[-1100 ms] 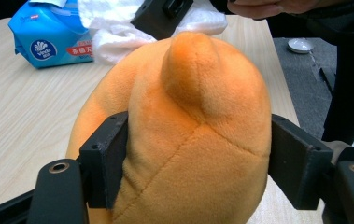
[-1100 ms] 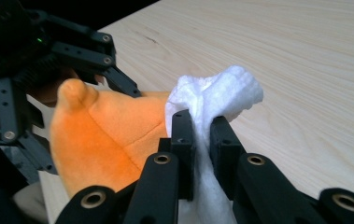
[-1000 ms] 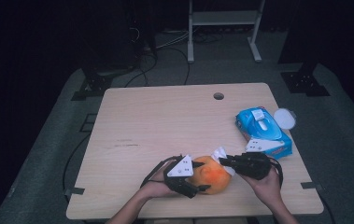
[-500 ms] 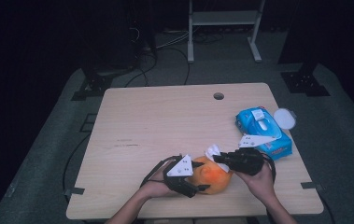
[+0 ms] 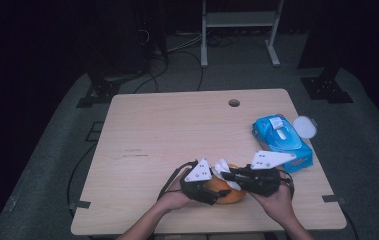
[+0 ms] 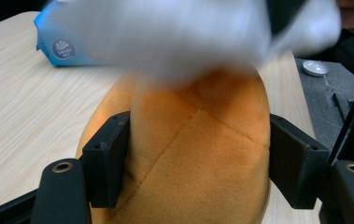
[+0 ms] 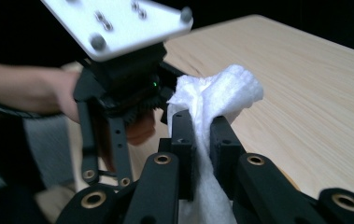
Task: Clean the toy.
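Note:
An orange plush toy lies near the table's front edge. My left gripper is shut on it, and both pads press into its sides; the jaws have just been closing on it a little more. My right gripper comes in from the right and is shut on a crumpled white wipe. The wipe bulges out above the closed jaws of my right gripper. In the left gripper view the wipe is a blur resting across the top of the plush.
A blue pack of wipes lies at the table's right edge, with a round white lid just beyond it. The table has a small hole near its far edge. Dark floor and cables surround it.
My right gripper has moved left and slightly up with the wipe, onto the top of the plush. The left gripper has stayed in place on the plush.

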{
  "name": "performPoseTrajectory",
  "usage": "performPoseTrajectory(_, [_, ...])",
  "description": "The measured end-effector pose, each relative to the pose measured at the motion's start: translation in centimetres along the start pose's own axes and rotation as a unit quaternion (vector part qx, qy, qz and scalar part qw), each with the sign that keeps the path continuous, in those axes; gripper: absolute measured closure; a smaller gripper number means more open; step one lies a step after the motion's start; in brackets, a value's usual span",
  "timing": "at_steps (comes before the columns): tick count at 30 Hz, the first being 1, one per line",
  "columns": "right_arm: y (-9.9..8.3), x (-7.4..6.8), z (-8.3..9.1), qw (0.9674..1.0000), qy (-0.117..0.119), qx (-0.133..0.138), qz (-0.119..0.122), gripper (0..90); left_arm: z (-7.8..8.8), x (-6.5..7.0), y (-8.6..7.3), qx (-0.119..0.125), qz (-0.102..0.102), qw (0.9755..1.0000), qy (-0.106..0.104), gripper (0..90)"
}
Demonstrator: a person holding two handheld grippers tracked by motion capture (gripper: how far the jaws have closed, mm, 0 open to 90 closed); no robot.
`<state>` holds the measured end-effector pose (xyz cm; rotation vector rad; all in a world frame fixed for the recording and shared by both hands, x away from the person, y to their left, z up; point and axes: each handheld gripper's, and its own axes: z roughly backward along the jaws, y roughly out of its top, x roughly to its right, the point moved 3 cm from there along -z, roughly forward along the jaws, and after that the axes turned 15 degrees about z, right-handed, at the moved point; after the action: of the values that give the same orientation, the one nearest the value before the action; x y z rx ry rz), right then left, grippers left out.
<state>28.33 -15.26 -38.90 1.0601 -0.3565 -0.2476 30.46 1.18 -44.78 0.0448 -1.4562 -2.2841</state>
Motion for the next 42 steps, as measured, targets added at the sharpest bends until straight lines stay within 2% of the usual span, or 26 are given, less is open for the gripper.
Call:
performPoseTrajectory(1, [-0.1,0.0,-0.4,0.9996,-0.016,-0.018,0.015,82.0,0.1,-0.1,0.0,0.001,0.006,1.0000,0.002,30.7])
performPoseTrajectory(4, [-0.4,0.3,-0.2,0.9993,-0.025,-0.023,0.016,82.0,0.3,-0.4,-0.1,0.004,0.016,0.9999,0.000,31.0])
performPoseTrajectory(5, [-0.6,0.8,0.5,0.9985,-0.045,-0.027,0.019,82.0,0.3,-0.6,-0.1,0.006,0.023,0.9997,-0.001,31.0])
performPoseTrajectory(6, [-0.6,0.8,0.5,0.9985,-0.045,-0.027,0.019,82.0,0.3,-0.7,-0.1,0.007,0.026,0.9996,-0.002,31.0])
performPoseTrajectory(7, [-0.9,1.2,0.9,0.9979,-0.055,-0.031,0.013,82.0,0.3,-0.8,-0.1,0.006,0.030,0.9995,-0.003,30.9])
performPoseTrajectory(9, [-1.1,1.4,1.0,0.9982,-0.053,-0.028,0.006,82.0,0.2,-0.6,0.0,0.004,0.025,0.9997,-0.002,30.6])
performPoseTrajectory(12, [-0.8,0.9,0.6,0.9986,-0.044,-0.025,0.016,81.9,0.1,-0.5,0.0,0.003,0.023,0.9997,-0.002,29.9])
performPoseTrajectory(13, [-0.4,0.3,-0.2,0.9977,-0.044,-0.035,0.039,81.9,0.1,-0.5,-0.1,0.000,0.022,0.9998,-0.002,29.7])
performPoseTrajectory(16, [-0.2,0.2,-0.5,0.9972,-0.045,-0.038,0.046,81.9,0.2,-0.4,-0.1,-0.002,0.017,0.9999,-0.003,29.6])
performPoseTrajectory(18, [0.0,0.6,-0.8,0.9973,-0.046,-0.039,0.042,82.0,0.0,0.0,0.0,-0.006,0.004,1.0000,0.002,29.7])
performPoseTrajectory(22, [-0.4,1.5,-0.7,0.9974,-0.047,-0.047,0.028,82.0,0.2,-0.3,-0.1,0.000,0.012,0.9999,0.001,30.5])
performPoseTrajectory(24, [-0.5,1.7,-0.6,0.9980,-0.042,-0.043,0.018,82.0,0.1,-0.3,-0.1,-0.001,0.012,0.9999,0.001,30.4])
performPoseTrajectory(25, [-0.5,1.6,-0.7,0.9982,-0.039,-0.044,0.016,82.0,0.1,-0.2,0.0,-0.008,0.004,1.0000,0.002,30.3])
performPoseTrajectory(28, [-0.4,1.2,-0.9,0.9988,-0.028,-0.040,0.013,82.0,0.1,-0.2,-0.1,-0.008,0.003,1.0000,0.000,30.3])
performPoseTrajectory(29, [-0.2,0.9,-1.1,0.9985,-0.026,-0.043,0.021,82.0,0.2,-0.2,-0.2,-0.008,0.002,1.0000,0.001,30.4])
performPoseTrajectory(31, [-0.1,0.8,-1.1,0.9984,-0.027,-0.044,0.024,82.0,0.2,-0.2,-0.1,-0.008,0.003,1.0000,0.002,30.7])
performPoseTrajectory(34, [-0.6,1.4,-0.5,0.9989,-0.029,-0.036,0.010,82.0,0.4,-0.6,-0.1,-0.005,0.009,0.9999,-0.001,31.7])
performPoseTrajectory(35, [-0.8,1.5,-0.3,0.9990,-0.029,-0.034,0.004,82.1,0.6,-1.0,-0.3,-0.002,0.020,0.9998,-0.006,31.7])
performPoseTrajectory(42, [-2.5,2.2,0.5,0.9983,-0.041,-0.039,-0.016,82.0,1.5,-1.9,-0.7,0.003,0.041,0.9990,-0.014,31.7])
